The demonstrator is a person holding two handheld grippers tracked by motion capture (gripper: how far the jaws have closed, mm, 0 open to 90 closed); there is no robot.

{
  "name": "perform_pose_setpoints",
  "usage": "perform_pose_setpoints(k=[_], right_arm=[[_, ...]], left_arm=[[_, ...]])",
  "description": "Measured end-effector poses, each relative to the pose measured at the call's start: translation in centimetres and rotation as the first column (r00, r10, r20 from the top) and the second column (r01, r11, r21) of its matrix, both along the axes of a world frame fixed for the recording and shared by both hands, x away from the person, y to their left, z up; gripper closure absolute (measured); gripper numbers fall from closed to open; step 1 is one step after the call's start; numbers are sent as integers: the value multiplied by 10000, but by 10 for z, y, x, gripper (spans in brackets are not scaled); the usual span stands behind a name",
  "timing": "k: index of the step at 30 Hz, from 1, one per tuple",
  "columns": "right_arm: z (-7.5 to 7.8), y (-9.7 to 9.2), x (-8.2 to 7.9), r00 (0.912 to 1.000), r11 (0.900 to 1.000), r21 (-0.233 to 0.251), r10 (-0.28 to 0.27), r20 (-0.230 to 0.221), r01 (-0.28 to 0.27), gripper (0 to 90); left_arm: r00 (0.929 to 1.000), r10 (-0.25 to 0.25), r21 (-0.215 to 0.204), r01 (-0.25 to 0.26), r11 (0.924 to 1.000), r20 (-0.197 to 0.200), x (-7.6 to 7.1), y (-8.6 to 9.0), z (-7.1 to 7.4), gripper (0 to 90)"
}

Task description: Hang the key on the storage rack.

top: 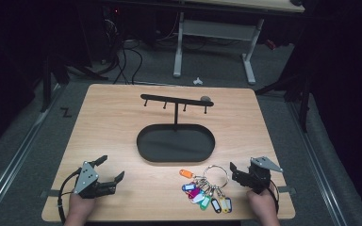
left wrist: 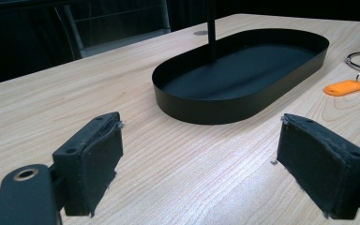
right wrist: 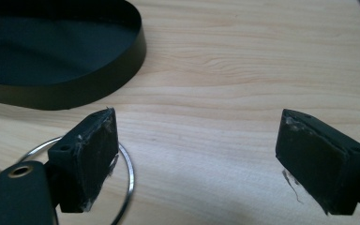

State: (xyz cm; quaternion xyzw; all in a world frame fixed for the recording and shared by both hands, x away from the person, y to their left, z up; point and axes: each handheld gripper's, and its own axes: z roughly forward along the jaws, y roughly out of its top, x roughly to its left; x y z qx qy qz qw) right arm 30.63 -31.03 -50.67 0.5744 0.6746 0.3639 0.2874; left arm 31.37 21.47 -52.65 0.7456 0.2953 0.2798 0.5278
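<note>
Currently both grippers sit low at the near edge of the light wooden surface (top: 122,122), jaws spread wide, nothing between them. Left gripper (top: 107,170) is at the near-left corner, pointing toward the black oval metal tray (top: 176,143) with its upright post and hooked crossbar (top: 176,100); in the left gripper view the tray wall (left wrist: 206,105) lies ahead of the jaws, well apart. Right gripper (top: 233,172) is at the near-right, just beside the large silver key ring (top: 215,173) carrying a bunch of coloured plastic key tags (top: 205,194) (orange, blue, pink, green, yellow). In the right gripper view the ring (right wrist: 126,180) passes right under the left-hand jaw pad; can't tell if it touches. Orange tag (left wrist: 343,87) lies between ring and tray. Tag labels too small to read.
</note>
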Motion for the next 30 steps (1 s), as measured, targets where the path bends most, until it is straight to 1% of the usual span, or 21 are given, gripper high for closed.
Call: perform_pose_setpoints(k=[1, 2, 4, 5, 7, 8, 11, 12, 13, 14, 16, 17, 18, 19, 20, 21, 22, 24, 27, 29, 30], right_arm=[[4, 0, 0, 9998, 9999, 126, 50, -210, -47, 138], [12, 1, 0, 9975, 9991, 258, 365, -605, -350, 135], [13, 1, 1, 9962, 9987, 121, 498, -719, -490, 135], [17, 1, 2, 9926, 9978, -45, 653, -1021, -661, 135], [17, 0, 5, 9866, 9965, -12, 820, -1409, -830, 134], [17, 0, 5, 9866, 9965, -12, 820, -1409, -830, 134], [19, 2, 10, 9767, 9958, -194, 840, -1976, -896, 135], [22, 4, 11, 9697, 9942, -362, 903, -2268, -1011, 135], [22, 4, 11, 9697, 9942, -362, 903, -2268, -1011, 135], [25, 7, 14, 9594, 9916, -530, 1003, -2636, -1182, 135], [26, 8, 14, 9558, 9899, -638, 1048, -2746, -1269, 135], [28, 10, 15, 9507, 9880, -753, 1076, -2909, -1349, 135], [32, 11, 18, 9407, 9837, -906, 1194, -3176, -1555, 135], [32, 11, 18, 9407, 9837, -906, 1194, -3176, -1555, 135], [36, 12, 21, 9266, 9789, -1014, 1313, -3525, -1773, 136], [36, 12, 21, 9266, 9789, -1014, 1313, -3525, -1773, 136], [37, 12, 23, 9212, 9764, -1101, 1340, -3652, -1857, 136], [42, 12, 28, 9016, 9695, -1285, 1399, -4093, -2087, 136], [55, 14, 34, 8817, 9570, -1410, 1687, -4406, -2535, 148], [58, 17, 37, 8546, 9390, -1352, 2201, -4704, -3163, 152], [58, 17, 37, 8546, 9390, -1352, 2201, -4704, -3163, 152]], left_arm=[[10000, -10, 23, 10, 10000, 21, 0, 0, 0, 150], [10000, -24, 43, 24, 10000, 33, -1, 0, 0, 150], [10000, -52, 77, 51, 10000, 79, -1, -1, 0, 150], [9999, -68, 99, 67, 9999, 97, -2, -1, 0, 150], [9999, -58, 82, 57, 9999, 93, -2, -1, 0, 150], [9999, -58, 82, 57, 9999, 93, -2, -1, 0, 150], [10000, -37, 65, 36, 10000, 50, -1, 0, 0, 150], [10000, -40, 61, 39, 10000, 40, -1, 0, 0, 150], [10000, -40, 61, 39, 10000, 40, -1, 0, 0, 150], [10000, -59, 75, 59, 10000, 37, -1, -1, 0, 150], [10000, -71, 78, 71, 9999, 42, -1, -1, 0, 150], [10000, -88, 84, 87, 9999, 47, -1, -1, 0, 150], [9999, -90, 84, 89, 9999, 51, -1, -1, 0, 150], [9999, -91, 86, 90, 9999, 49, -1, 0, 0, 150], [9999, -94, 84, 94, 9999, 51, -1, 0, 0, 150], [9999, -100, 85, 100, 9999, 55, -1, 0, 0, 150], [9999, -112, 90, 111, 9999, 63, -1, 0, 0, 150], [9999, -105, 73, 105, 9999, 88, -1, -1, 0, 150], [9999, -109, 52, 109, 9999, 102, -2, 0, 0, 150], [9999, -121, 75, 121, 9999, 76, -2, 0, 0, 150], [9999, -117, 61, 116, 9999, 88, -2, 0, 0, 150]])
